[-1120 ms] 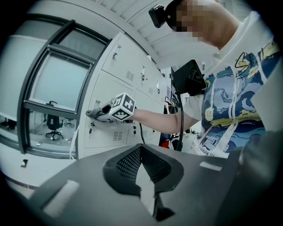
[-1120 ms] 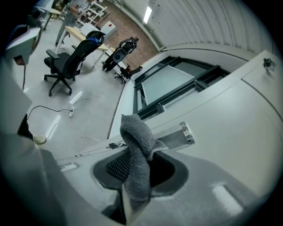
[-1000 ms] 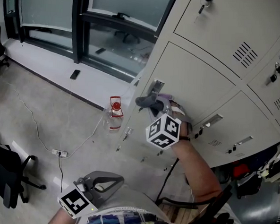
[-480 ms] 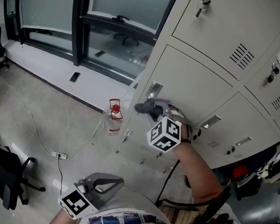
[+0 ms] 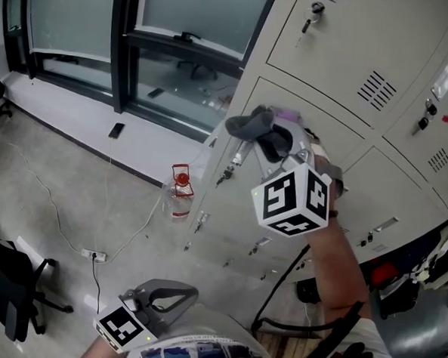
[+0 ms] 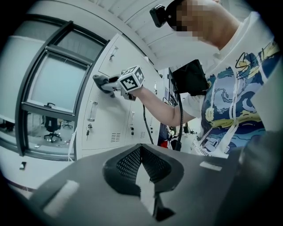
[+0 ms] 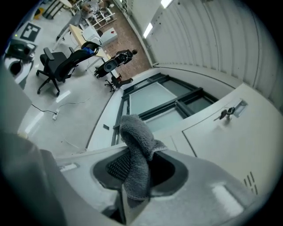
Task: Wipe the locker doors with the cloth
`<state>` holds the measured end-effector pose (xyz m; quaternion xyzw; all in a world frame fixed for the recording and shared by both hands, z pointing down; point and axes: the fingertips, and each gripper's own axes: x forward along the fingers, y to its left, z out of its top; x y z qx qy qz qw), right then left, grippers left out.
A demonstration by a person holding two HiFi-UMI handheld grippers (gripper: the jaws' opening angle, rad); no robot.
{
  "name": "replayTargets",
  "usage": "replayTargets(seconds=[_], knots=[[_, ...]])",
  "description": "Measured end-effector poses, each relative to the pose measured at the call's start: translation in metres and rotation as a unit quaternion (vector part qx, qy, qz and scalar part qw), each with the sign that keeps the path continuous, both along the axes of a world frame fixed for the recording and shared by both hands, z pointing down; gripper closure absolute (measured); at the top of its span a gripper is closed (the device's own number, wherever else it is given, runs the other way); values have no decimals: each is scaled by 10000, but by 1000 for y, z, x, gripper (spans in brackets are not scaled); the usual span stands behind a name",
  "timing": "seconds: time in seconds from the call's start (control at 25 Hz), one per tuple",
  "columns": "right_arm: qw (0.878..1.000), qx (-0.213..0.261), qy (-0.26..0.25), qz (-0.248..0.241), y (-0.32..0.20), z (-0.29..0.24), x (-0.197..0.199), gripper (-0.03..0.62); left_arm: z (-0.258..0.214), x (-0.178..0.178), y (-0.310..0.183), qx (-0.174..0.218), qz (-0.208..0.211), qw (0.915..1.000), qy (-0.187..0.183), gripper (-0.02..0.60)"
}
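Note:
The beige locker doors [image 5: 339, 155] fill the upper right of the head view. My right gripper [image 5: 275, 140] is shut on a grey cloth [image 5: 251, 125] and holds it against the left part of the middle door, near its top edge. In the right gripper view the cloth [image 7: 137, 154] hangs bunched between the jaws of the right gripper [image 7: 135, 176]. A key [image 5: 311, 11] sits in the upper door's lock. My left gripper [image 5: 156, 303] stays low by the person's body, away from the lockers. In its own view the left gripper [image 6: 142, 178] is shut on nothing.
A clear bottle with a red cap [image 5: 180, 191] stands on the floor at the locker's foot. A power strip and cable [image 5: 92, 255] lie to the left, near a black office chair [image 5: 6, 278]. Dark-framed windows [image 5: 126, 40] run along the back. Bags [image 5: 399, 287] crowd the lower right.
My right gripper has carried the cloth up the middle door, from beside the handle to near the door's top edge. The left gripper has stayed put.

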<state>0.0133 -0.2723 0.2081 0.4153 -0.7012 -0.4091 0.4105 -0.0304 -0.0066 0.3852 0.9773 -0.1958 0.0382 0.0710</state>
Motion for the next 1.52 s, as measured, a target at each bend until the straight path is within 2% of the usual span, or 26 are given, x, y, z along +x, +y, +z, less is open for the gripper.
replayTargets(seconds=[0.12, 0.44, 0.72, 1.04, 1.28, 1.52], knots=[[9996, 274, 0, 46, -8, -22, -7, 484, 1, -6, 0, -40, -77, 10000, 16, 578], [9976, 636, 87, 252, -27, -42, -14, 484, 2, -15, 2, -40, -148, 9999, -42, 578], [9987, 356, 218, 298, -41, -3, -15, 484, 3, -16, 1, -56, -182, 9998, -27, 578], [9980, -264, 502, 274, -42, 72, -15, 484, 5, -14, 0, -117, -227, 9997, -6, 578], [9959, 80, 820, 371, -42, 95, -15, 484, 7, -13, 0, -161, -267, 9995, 0, 578], [9949, -439, 868, 257, -41, 144, -16, 484, 7, -10, 1, -166, -276, 9995, -9, 578]])
